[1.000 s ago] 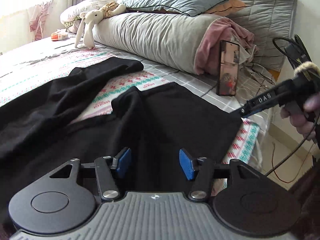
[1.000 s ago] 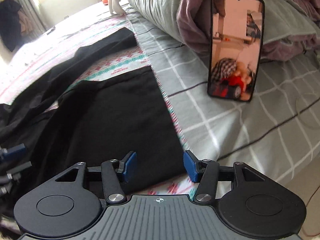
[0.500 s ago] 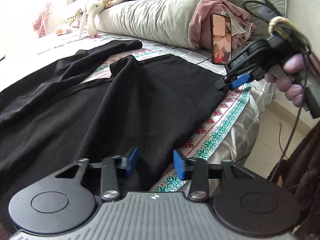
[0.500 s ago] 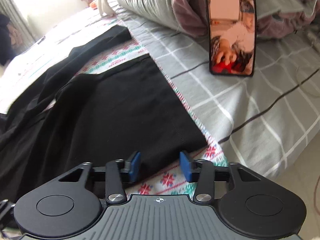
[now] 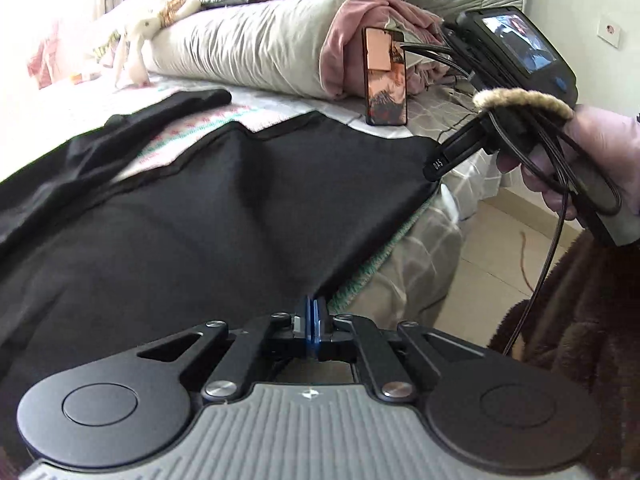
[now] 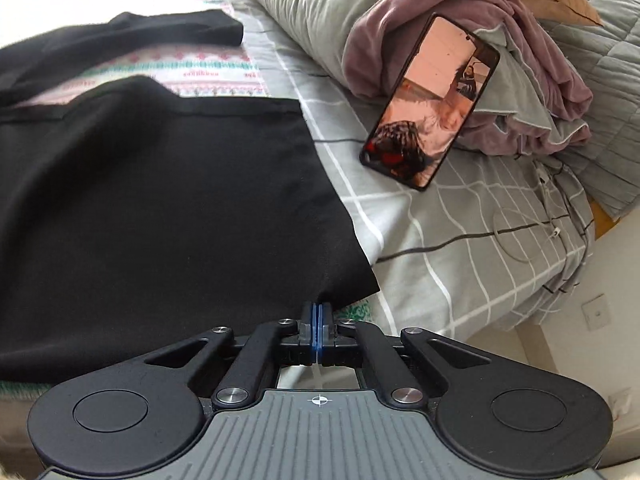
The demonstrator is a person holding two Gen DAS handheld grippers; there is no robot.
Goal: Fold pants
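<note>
Black pants (image 5: 208,208) lie spread across the bed, one leg reaching toward the far side. My left gripper (image 5: 311,309) is shut on the pants' near edge at the bedside. My right gripper (image 6: 317,312) is shut on the same edge near its corner, by the grey checked sheet; the pants (image 6: 160,200) fill the left of that view. The right gripper also shows in the left wrist view (image 5: 436,166), held by a hand at the pants' far corner.
A phone (image 6: 430,104) leans upright against a pink and grey bundle of bedding (image 6: 520,92). A long grey pillow (image 5: 248,44) and a plush rabbit (image 5: 138,40) lie at the head. Cables (image 6: 552,208) trail over the bed edge. Floor lies to the right (image 5: 500,248).
Both grippers went from open to shut, each closing on the near edge of the pants. Both moved lower and closer to the bedside.
</note>
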